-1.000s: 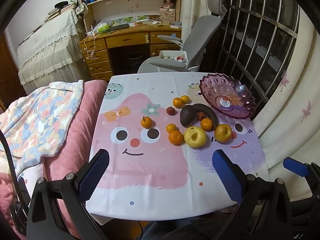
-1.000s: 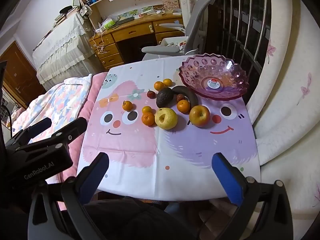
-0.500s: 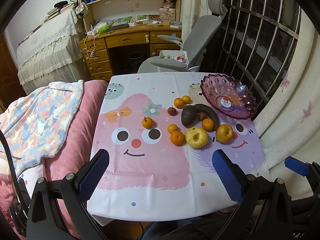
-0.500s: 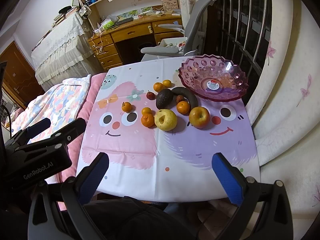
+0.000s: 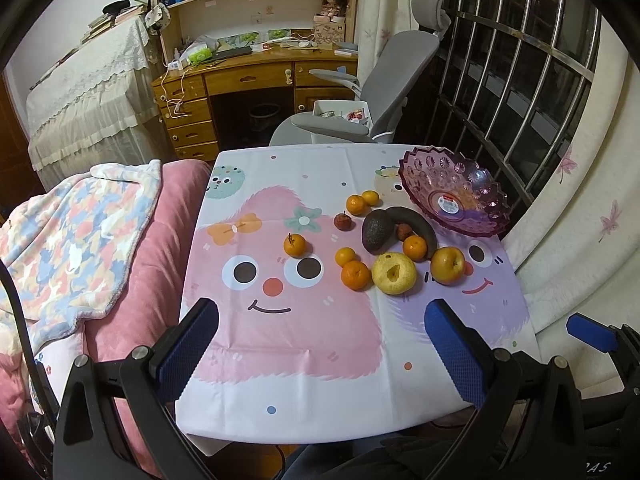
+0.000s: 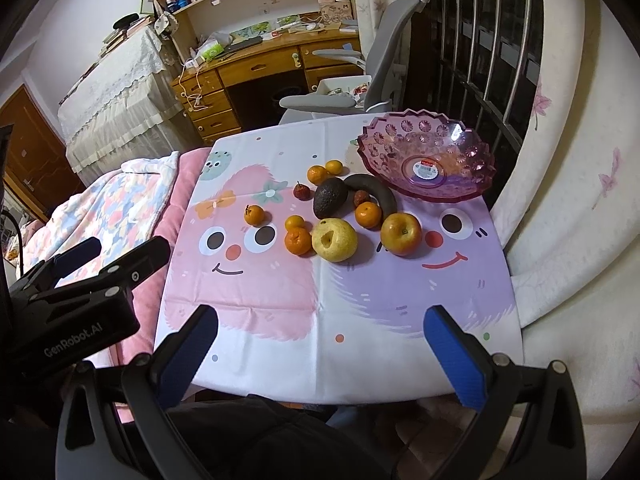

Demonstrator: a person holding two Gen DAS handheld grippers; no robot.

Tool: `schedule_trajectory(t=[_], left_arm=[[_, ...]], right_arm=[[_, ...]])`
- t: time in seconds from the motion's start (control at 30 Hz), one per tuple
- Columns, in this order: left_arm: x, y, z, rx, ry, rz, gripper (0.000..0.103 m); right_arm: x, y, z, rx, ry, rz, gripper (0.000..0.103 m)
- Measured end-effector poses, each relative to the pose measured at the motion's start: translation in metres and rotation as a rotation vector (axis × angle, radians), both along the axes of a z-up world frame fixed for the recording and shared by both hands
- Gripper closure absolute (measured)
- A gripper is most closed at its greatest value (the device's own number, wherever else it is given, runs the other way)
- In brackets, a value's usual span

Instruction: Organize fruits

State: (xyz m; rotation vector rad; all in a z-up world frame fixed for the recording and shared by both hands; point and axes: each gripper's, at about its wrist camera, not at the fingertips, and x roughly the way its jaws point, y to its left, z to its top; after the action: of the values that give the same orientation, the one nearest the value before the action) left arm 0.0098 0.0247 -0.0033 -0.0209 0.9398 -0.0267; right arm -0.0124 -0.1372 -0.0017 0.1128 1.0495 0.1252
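The left gripper [image 5: 320, 344] is held with its blue-padded fingers spread wide and nothing between them, above the near edge of the table covered by a pink-and-lilac cartoon-face cloth [image 5: 280, 340]. The right gripper [image 6: 320, 344] is likewise wide apart and empty, over the near edge at 6 o'clock. A scalloped purple glass bowl [image 6: 472, 184] with a red sticker at its centre is seen at 1 o'clock on the cloth, with no fruit in it. All fruit lies on the cloth just beside the bowl, toward 9 o'clock of it: a yellow pear [image 6: 334, 239] and a golden-red apple [image 6: 401, 234] nearest the grippers, a dark avocado [image 6: 329, 197] touching a blackened curved banana [image 6: 376, 194], and several small orange mandarins [image 6: 298, 240] scattered around them. One stemmed mandarin [image 6: 254, 215] is set apart toward 9 o'clock. Two small dark red fruits [image 6: 301, 191] are noted; their kind cannot be told.
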Motion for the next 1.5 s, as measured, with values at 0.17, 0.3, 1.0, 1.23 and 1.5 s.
schedule_trajectory(t=[0.17,0.3,1.0,1.23,1.5], left_arm=[[0.000,0.006,-0.005,-0.015,0.002,-0.025,0.001],[-0.004,0.010,-0.009,-0.020,0.004,-0.058,0.001],[-0.005,0.032,-0.035,-0.083,0.123,-0.134,0.001],[0.011,0.027,-0.057,-0.113,0.209,-0.137,0.001],[0.028,0.025,-0.079,-0.168,0.291,-0.083,0.001]], right_arm=[[-0.005,0.014,-0.006,0.005,-0.012,-0.034,0.000],[-0.015,0.018,-0.010,0.017,-0.025,-0.065,0.000],[-0.045,0.030,-0.017,-0.061,-0.073,-0.214,0.000],[-0.037,0.024,-0.031,-0.095,-0.022,-0.213,0.000],[-0.021,0.010,-0.049,-0.127,0.031,-0.205,0.001]])
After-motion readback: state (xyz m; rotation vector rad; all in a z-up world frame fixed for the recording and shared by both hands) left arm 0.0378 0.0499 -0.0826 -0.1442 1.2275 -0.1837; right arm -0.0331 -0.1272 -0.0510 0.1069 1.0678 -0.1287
